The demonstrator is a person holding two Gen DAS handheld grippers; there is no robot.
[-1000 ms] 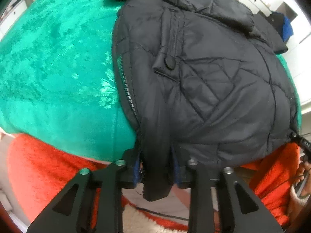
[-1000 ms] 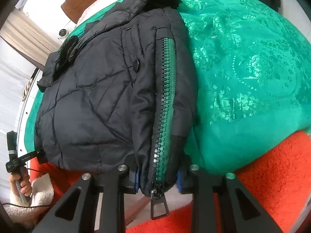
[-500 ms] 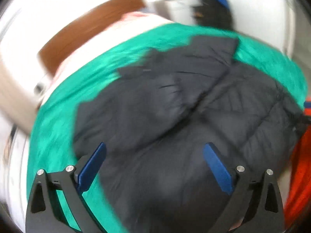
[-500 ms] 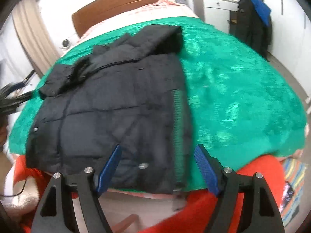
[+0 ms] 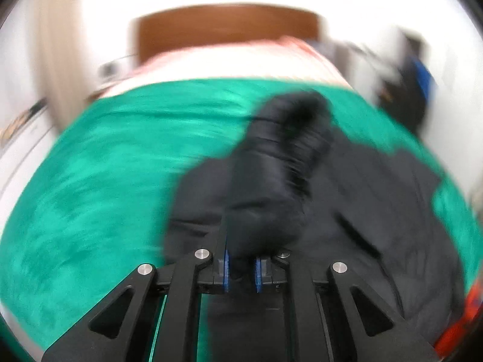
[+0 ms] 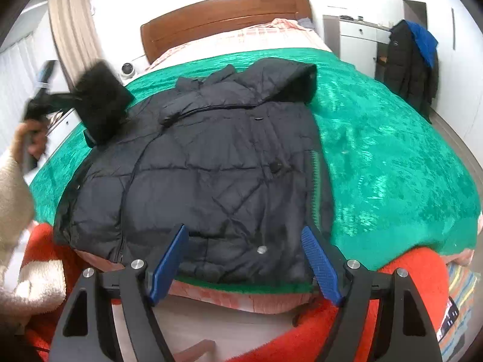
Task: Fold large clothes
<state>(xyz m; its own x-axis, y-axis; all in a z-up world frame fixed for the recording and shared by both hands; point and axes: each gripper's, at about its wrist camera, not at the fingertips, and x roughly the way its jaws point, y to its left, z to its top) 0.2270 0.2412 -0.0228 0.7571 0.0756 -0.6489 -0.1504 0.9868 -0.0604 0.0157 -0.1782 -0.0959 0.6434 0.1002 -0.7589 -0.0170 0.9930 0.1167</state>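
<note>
Where the green bedspread [image 6: 377, 157] covers the bed, it stretches from a brown wooden headboard [image 6: 226, 18] at the far end to the near edge, under which a pink checked sheet [image 6: 241, 295] shows; orange fleece [image 6: 407, 271] lies below that edge, a beige curtain [image 6: 72, 39] hangs at the far left, and a white cabinet [image 6: 359, 42] stands at the far right with one dark coat [image 6: 407, 63] and a blue garment hung beside it. One black puffer jacket [image 6: 217, 178] lies flat on the bedspread, hood towards the headboard, hem at the near edge of the bed, with one green-backed zip [image 6: 315, 187] running down its right side. Two devices are in play. The right hand-held gripper [image 6: 246, 259] hangs released, its two blue pads [image 6: 320, 262] spread wide, just in front of and above the hem, not touching the cloth; the jacket's body fills the space straight ahead of it. The left hand-held gripper [image 5: 241, 271] is clenched on a bunch of the black cloth, which rises directly ahead of its near-closed blue pads; that view is blurred. From the right wrist view the left device [image 6: 39, 102] appears far to the left, raised above the bed, with the fur-trimmed sleeve cuff [image 6: 101, 102] lifted off the bedspread beside it.
</note>
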